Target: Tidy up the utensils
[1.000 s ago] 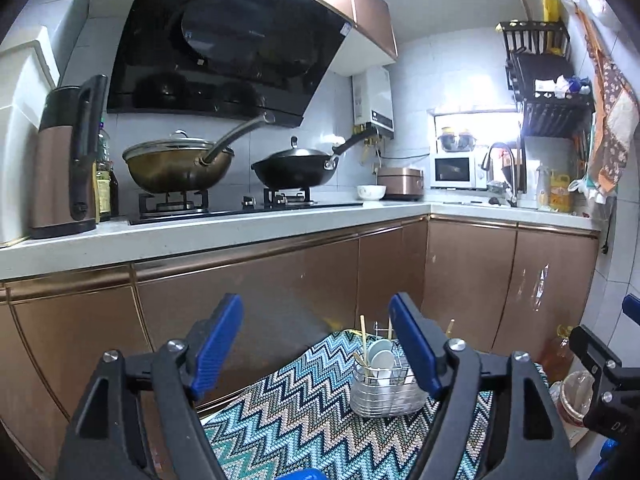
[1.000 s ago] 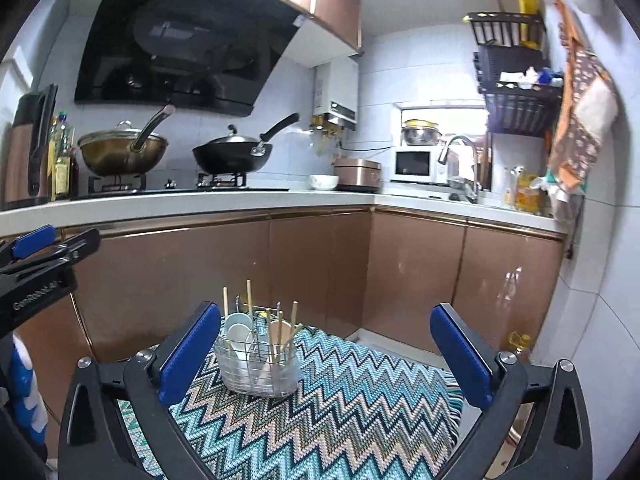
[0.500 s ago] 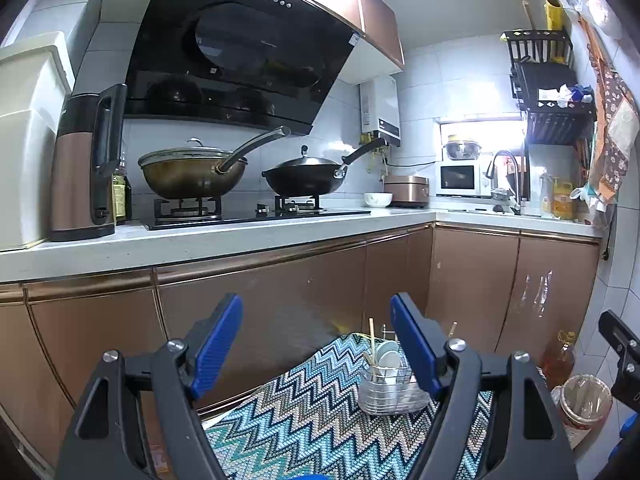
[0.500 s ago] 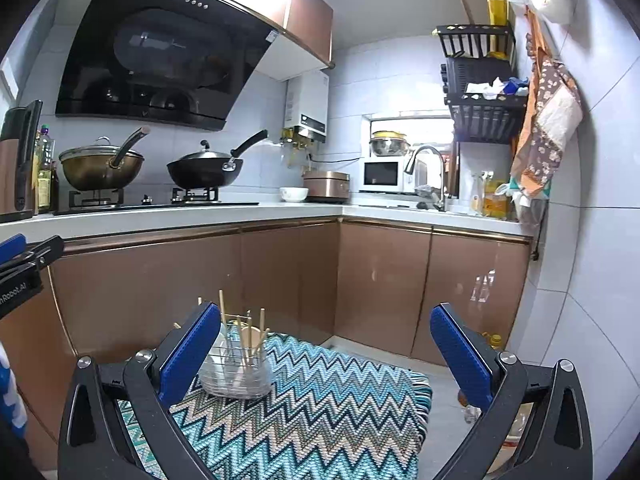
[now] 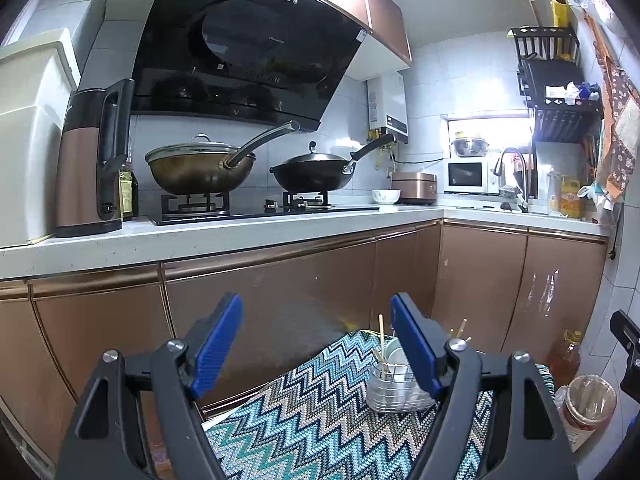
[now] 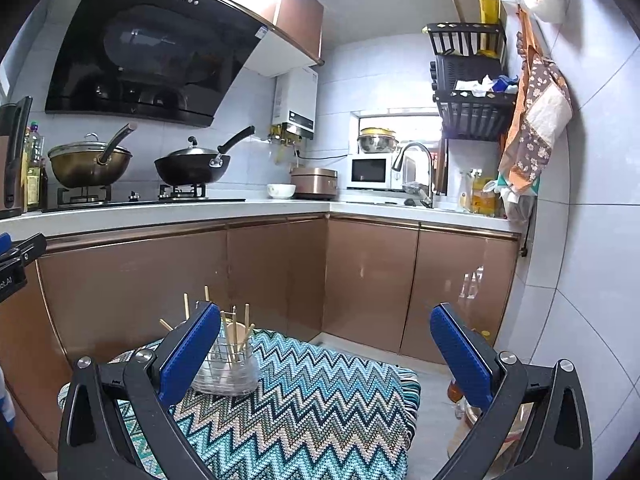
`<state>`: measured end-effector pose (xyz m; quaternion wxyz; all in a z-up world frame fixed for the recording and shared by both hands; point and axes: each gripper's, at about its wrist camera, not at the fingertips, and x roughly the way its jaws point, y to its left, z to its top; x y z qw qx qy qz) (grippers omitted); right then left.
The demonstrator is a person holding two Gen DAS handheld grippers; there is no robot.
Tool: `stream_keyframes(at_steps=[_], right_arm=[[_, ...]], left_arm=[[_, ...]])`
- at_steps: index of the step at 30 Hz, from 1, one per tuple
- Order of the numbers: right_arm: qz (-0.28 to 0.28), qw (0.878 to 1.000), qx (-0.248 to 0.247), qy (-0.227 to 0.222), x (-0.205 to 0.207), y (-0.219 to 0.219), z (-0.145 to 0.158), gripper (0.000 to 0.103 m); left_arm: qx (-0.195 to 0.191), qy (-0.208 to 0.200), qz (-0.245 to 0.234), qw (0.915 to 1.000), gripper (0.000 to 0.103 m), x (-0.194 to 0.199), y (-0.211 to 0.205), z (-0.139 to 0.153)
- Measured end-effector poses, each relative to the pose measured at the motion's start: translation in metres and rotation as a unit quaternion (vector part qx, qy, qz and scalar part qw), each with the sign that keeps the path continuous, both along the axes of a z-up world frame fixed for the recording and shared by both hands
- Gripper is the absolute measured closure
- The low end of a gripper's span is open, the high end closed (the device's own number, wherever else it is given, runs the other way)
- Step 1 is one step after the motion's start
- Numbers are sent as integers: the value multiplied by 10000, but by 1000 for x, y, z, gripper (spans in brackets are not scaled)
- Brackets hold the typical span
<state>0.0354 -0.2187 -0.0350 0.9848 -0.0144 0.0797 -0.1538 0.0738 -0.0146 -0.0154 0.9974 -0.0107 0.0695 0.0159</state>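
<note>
A wire utensil basket [image 6: 226, 368] stands on a zigzag-patterned cloth [image 6: 320, 400], holding wooden chopsticks [image 6: 228, 330] and small cups. It also shows in the left wrist view [image 5: 394, 386], partly hidden behind the right finger. My left gripper [image 5: 316, 344] is open and empty, held well back from the basket. My right gripper [image 6: 324, 352] is open wide and empty, above the near part of the cloth [image 5: 320, 412], with its left finger overlapping the basket in view.
Brown cabinets [image 6: 280, 276] under a white counter [image 6: 200, 210] run behind the cloth. Two woks [image 6: 192, 166] sit on the stove. A kettle [image 5: 94, 160] stands at the left. An oil bottle [image 5: 564, 360] and a jar [image 5: 586, 404] stand on the floor at right.
Both grippers have drawn back and risen from the basket, which looks smaller and lower now. Both stay open and empty.
</note>
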Motion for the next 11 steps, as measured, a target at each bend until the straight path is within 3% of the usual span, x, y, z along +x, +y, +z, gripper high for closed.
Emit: stream_keyframes(at_steps=[11], right_arm=[[-185,9998,8,71,2,-5,-3,0]], left_arm=[[-6,84,-3,10000,28,4,1,-4]])
